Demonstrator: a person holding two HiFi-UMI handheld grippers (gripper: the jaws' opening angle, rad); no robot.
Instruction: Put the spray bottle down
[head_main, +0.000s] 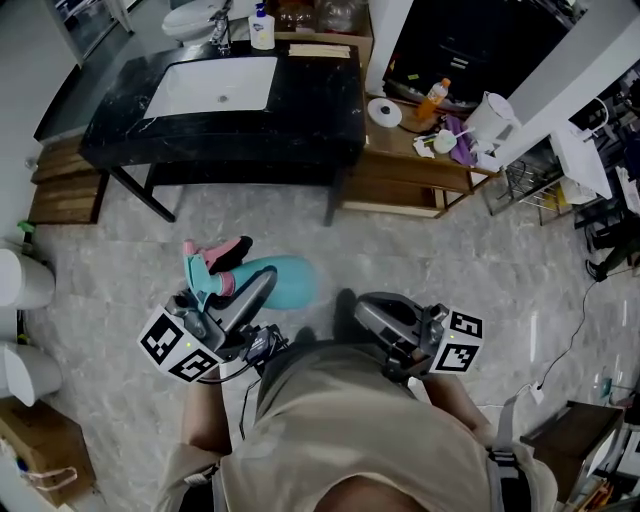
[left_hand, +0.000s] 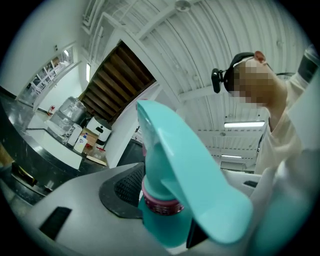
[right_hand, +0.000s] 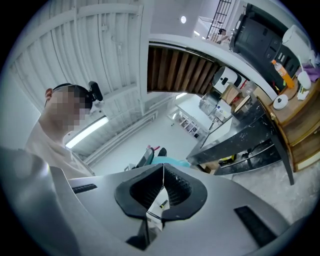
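A teal spray bottle (head_main: 283, 281) with a pink trigger and pink collar lies nearly level above the marble floor, held in my left gripper (head_main: 243, 297). In the left gripper view the bottle's neck (left_hand: 161, 186) sits between the two grey jaws and its teal head fills the middle of the picture; my left gripper (left_hand: 172, 212) is shut on it. My right gripper (head_main: 377, 312) is beside it, close to my body, and holds nothing. In the right gripper view its black pads (right_hand: 176, 186) meet at the tip, so my right gripper (right_hand: 162, 187) is shut, and the teal bottle (right_hand: 167, 161) shows beyond it.
A black counter (head_main: 320, 105) with a white basin (head_main: 215, 87) stands ahead. To its right a low wooden shelf (head_main: 405, 165) carries an orange bottle, a tape roll and a white kettle. White fixtures (head_main: 20, 280) and a cardboard box (head_main: 40, 440) are at the left.
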